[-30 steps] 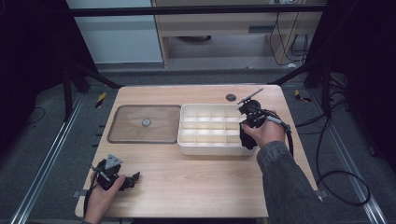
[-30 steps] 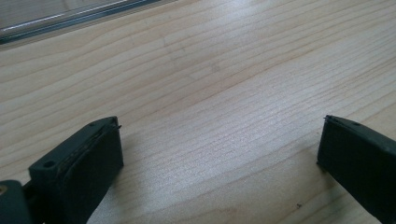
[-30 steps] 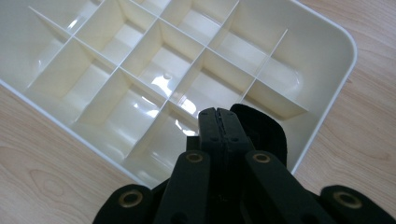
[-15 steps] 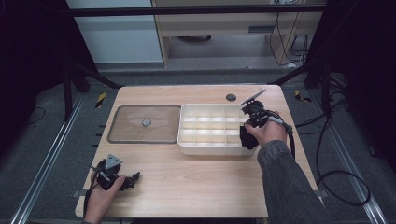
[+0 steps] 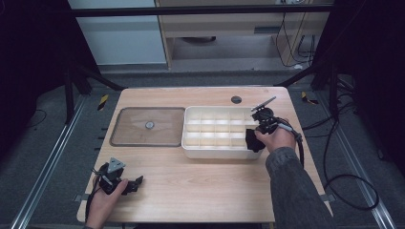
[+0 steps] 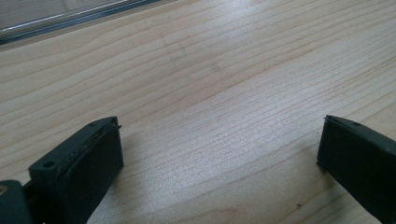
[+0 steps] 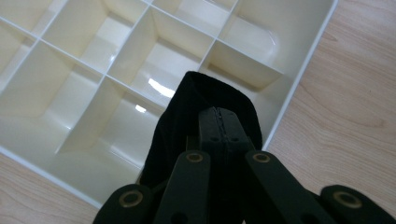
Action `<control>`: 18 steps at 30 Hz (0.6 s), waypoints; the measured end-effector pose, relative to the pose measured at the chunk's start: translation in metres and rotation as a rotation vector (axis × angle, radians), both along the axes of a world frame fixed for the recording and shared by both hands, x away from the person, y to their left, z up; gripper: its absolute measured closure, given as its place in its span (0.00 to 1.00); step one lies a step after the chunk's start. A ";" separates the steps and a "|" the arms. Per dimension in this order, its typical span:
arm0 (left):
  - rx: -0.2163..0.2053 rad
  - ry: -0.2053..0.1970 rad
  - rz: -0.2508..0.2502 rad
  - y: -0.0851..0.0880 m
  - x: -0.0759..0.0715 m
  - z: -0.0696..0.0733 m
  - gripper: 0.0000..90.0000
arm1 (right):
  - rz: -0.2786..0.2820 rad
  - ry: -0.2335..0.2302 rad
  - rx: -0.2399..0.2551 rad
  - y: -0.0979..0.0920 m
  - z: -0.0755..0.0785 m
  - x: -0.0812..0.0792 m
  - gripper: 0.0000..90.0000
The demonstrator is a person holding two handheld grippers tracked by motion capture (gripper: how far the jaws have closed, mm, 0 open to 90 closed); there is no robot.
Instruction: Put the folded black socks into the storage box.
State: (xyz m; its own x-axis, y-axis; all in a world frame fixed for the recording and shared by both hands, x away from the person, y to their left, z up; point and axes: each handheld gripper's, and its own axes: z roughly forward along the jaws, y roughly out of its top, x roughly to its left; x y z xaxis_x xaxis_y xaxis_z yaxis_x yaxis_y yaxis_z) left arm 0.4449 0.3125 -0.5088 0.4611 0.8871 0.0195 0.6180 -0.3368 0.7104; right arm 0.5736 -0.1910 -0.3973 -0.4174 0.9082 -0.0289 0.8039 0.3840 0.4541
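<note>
My right gripper hangs over the right front corner of a white divided tray. Its jaws are shut on a black cloth. In the right gripper view the cloth drapes around the closed fingertips and hangs over a compartment by the tray's outer wall. My left gripper rests low at the table's near left corner. In the left gripper view its jaws stand wide apart over bare wood, and the left gripper has nothing between its fingers.
A flat brown tray with a small round knob lies left of the white tray. A small dark disc sits on the table behind the white tray. Metal rails and cables run along the floor on both sides.
My right gripper has sunk a little toward the tray with the black cloth still in it. The left gripper has stayed put.
</note>
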 end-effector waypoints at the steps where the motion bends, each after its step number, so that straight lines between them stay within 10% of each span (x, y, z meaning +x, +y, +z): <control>1: 0.000 0.000 0.000 0.000 0.000 0.000 0.00 | 0.004 -0.001 -0.001 0.000 -0.001 -0.001 1.00; 18: 0.001 0.000 -0.002 0.000 0.000 0.000 0.00 | 0.041 0.030 0.018 -0.004 -0.022 -0.013 1.00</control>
State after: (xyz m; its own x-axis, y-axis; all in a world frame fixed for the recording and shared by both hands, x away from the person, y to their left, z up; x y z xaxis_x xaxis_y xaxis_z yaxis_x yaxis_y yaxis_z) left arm 0.4449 0.3125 -0.5088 0.4626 0.8863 0.0202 0.6174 -0.3384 0.7101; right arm 0.5604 -0.1950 -0.4196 -0.4552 0.8904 -0.0001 0.8007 0.4094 0.4374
